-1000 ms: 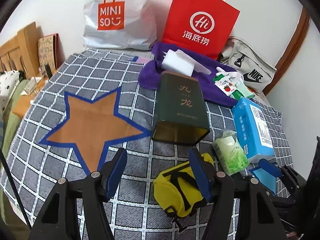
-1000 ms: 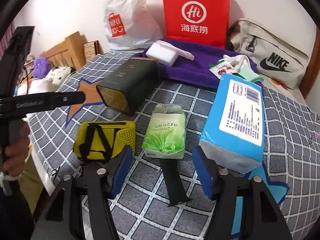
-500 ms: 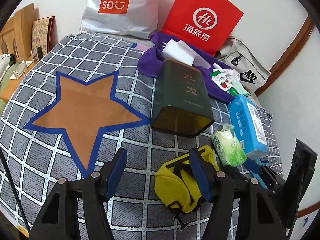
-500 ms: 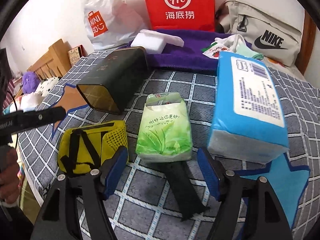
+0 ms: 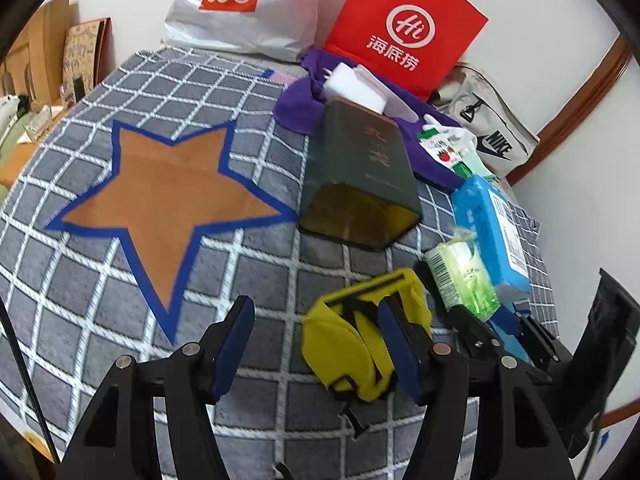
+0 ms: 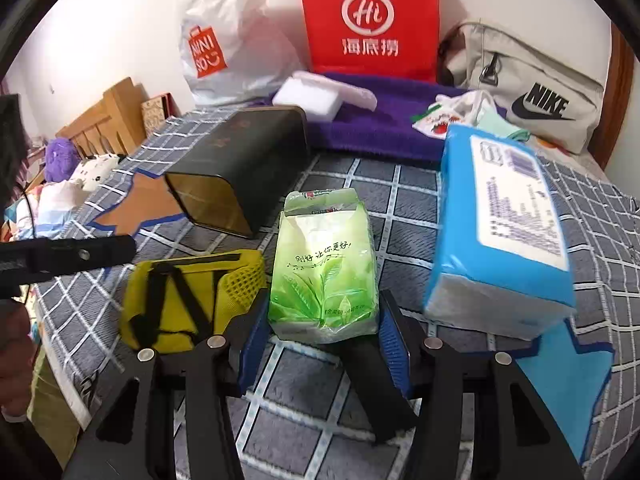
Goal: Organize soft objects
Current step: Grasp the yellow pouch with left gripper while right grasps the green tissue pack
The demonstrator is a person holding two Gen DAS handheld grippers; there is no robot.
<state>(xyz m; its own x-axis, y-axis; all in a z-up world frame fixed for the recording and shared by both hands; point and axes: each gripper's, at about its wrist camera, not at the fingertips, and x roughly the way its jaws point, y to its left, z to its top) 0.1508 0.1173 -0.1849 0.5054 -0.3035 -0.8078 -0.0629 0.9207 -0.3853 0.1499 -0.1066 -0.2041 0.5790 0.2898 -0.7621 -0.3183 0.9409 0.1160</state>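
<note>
We bracket the green leaf-printed soft tissue pack with our right gripper, fingers narrowed beside its near end, whether gripping we cannot tell; it lies crinkled on the grey checked blanket; our left gripper hangs wide near the yellow fabric pouch.

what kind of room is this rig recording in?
Most likely a bedroom at home: the items lie on a bed covered by a checked blanket, a wooden headboard with plush toys beside it stands at one end, and shopping bags lean against the wall.
</note>
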